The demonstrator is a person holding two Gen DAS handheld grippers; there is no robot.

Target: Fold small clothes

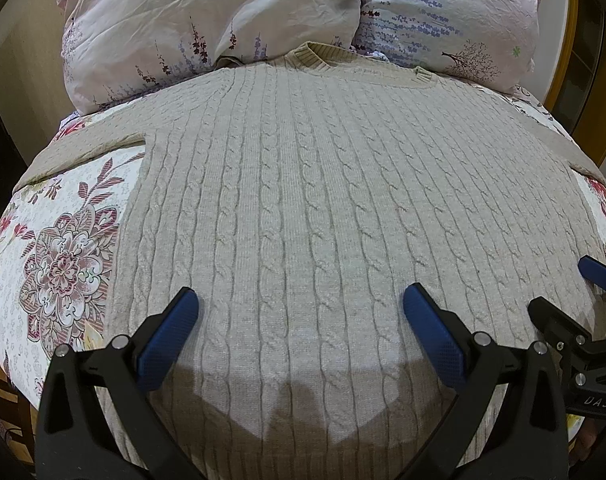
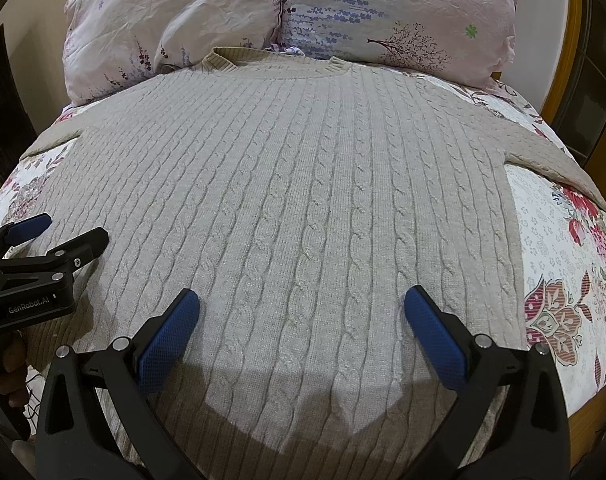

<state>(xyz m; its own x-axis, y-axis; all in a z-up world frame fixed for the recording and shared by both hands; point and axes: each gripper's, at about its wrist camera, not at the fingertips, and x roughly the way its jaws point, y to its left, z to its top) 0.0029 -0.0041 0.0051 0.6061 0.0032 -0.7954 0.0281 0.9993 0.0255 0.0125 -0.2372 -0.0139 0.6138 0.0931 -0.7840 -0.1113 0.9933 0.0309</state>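
A beige cable-knit sweater (image 1: 303,200) lies flat on the bed, collar at the far side, sleeves spread to both sides; it also fills the right wrist view (image 2: 295,200). My left gripper (image 1: 301,304) is open and empty, hovering above the sweater's lower part near the hem. My right gripper (image 2: 301,304) is open and empty, also above the lower part. The right gripper shows at the right edge of the left wrist view (image 1: 571,292). The left gripper shows at the left edge of the right wrist view (image 2: 63,232).
A floral bedsheet (image 1: 63,248) lies under the sweater and shows on the right too (image 2: 563,260). Two pink floral pillows (image 1: 207,20) (image 2: 403,12) lie behind the collar. A wooden frame (image 2: 559,80) stands at the far right.
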